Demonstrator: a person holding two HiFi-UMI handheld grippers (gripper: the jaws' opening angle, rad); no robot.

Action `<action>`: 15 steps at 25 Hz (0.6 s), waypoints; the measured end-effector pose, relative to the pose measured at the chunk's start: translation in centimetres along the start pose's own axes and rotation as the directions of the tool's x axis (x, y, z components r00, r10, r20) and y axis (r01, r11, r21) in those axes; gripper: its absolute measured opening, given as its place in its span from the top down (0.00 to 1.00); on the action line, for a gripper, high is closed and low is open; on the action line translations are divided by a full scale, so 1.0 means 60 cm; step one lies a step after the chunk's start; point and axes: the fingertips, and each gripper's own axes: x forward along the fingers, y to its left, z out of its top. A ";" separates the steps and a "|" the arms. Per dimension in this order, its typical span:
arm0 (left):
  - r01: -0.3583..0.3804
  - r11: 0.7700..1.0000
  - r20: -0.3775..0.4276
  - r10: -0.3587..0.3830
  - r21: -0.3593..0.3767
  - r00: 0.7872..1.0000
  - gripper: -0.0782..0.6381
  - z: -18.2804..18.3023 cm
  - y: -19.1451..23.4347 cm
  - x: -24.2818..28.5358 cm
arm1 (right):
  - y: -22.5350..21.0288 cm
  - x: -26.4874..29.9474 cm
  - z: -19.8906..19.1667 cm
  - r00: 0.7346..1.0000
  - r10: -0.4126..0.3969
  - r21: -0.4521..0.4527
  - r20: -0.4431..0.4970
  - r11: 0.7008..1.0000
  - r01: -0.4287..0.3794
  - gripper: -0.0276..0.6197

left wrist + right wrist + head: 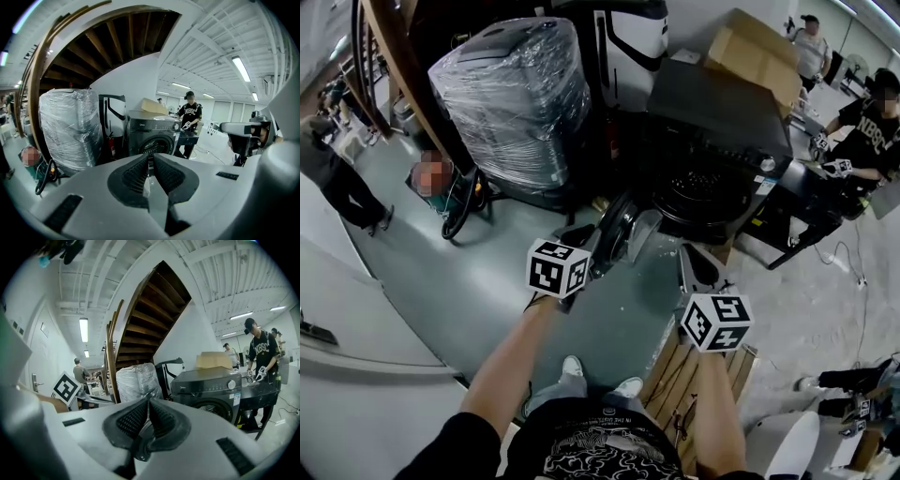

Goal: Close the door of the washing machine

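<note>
The room is a big workshop with a grey floor (581,319), white walls and a brown wooden staircase (140,319) going up. A dark washing machine (712,141) stands on the floor, ahead of the person who holds the grippers. Its round door (619,232) is swung open at the left side of the machine's front. The dark drum hole (703,192) shows beside it.

A brown cardboard box (755,47) shows just above the top of the machine. To the left of the machine stands a big bundle wrapped in clear plastic (511,94). A wooden pallet (694,375) lies on the floor by the person's white shoes (600,380).

The left gripper (150,161) has its two black pads pressed together, with nothing between them. It points at the washing machine. From the head view it is very close to the open door, but I cannot tell if it touches it.

The right gripper (147,401) also has its pads together and holds nothing. It is held to the right of the left gripper, over the pallet's edge, and points at the machine too.

A person in a black shirt (872,122) stands to the right of the machine. Another person (337,178) is on the floor at the left edge.
</note>
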 end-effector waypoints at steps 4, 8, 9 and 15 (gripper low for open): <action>-0.011 1.000 -0.023 0.010 -0.015 1.000 0.84 -0.015 0.015 0.003 | 0.008 0.013 -0.016 0.999 0.031 0.021 -0.018 0.999 -0.030 0.92; 0.019 1.000 -0.062 -0.020 -0.015 0.998 0.81 -0.039 0.024 0.021 | 0.017 0.029 -0.027 0.999 0.039 0.032 -0.029 0.999 -0.038 0.92; 0.031 0.999 -0.074 -0.032 -0.017 0.997 0.80 -0.046 0.028 0.027 | 0.020 0.035 -0.028 0.999 0.038 0.034 -0.031 0.999 -0.037 0.92; 0.099 0.995 -0.167 -0.101 -0.020 0.981 0.73 -0.106 0.063 0.079 | 0.028 0.069 -0.045 0.999 -0.001 0.039 -0.052 0.999 0.003 0.92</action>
